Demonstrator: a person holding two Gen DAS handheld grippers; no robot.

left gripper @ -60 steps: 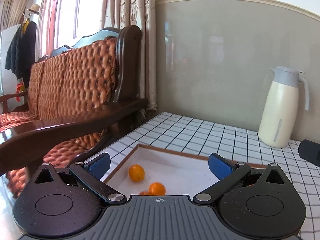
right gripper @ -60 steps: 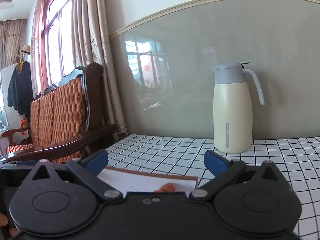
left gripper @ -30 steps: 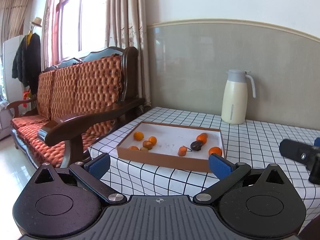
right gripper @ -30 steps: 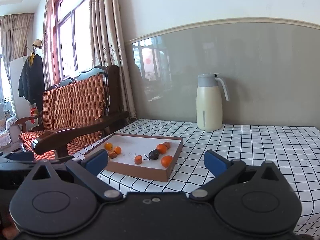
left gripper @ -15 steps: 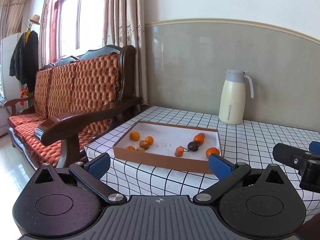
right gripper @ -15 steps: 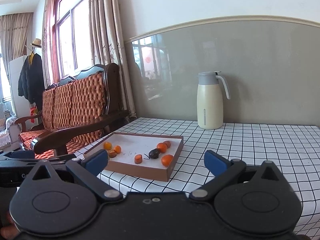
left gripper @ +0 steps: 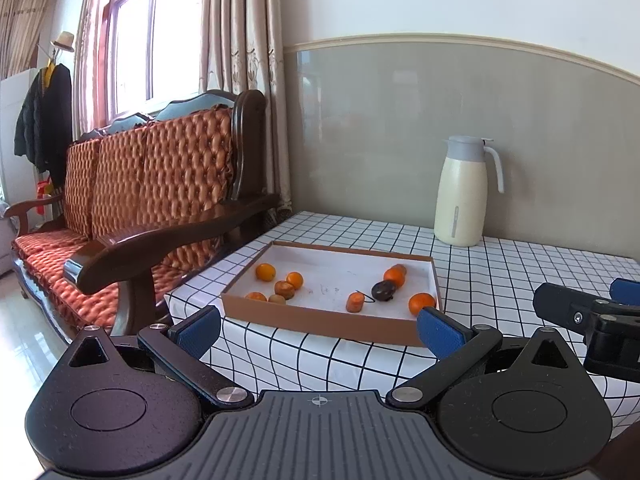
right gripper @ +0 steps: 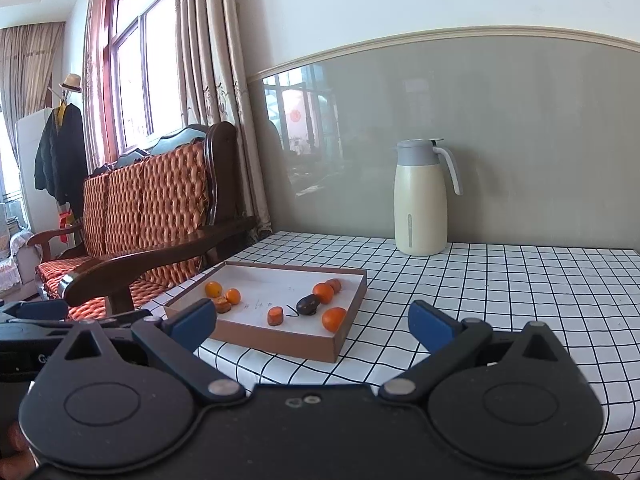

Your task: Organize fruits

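Observation:
A shallow brown cardboard tray [left gripper: 320,316] with a white floor sits at the near left corner of the checked table; it also shows in the right wrist view [right gripper: 280,340]. Several small oranges lie in it, a cluster at the left [left gripper: 285,282] and others at the right [left gripper: 421,303], with one dark fruit [left gripper: 383,290] [right gripper: 307,304] among them. My left gripper [left gripper: 320,330] is open and empty, held back in front of the table edge. My right gripper [right gripper: 313,323] is open and empty, also short of the tray.
A cream thermos jug [left gripper: 460,192] [right gripper: 421,200] stands at the back of the table by the grey wall. A wooden sofa with orange cushions [left gripper: 140,208] stands left of the table. The checked tablecloth [right gripper: 500,292] stretches to the right.
Both grippers have pulled back from over the tray to a spot in front of the table, then edged slightly closer. Both stayed open and empty.

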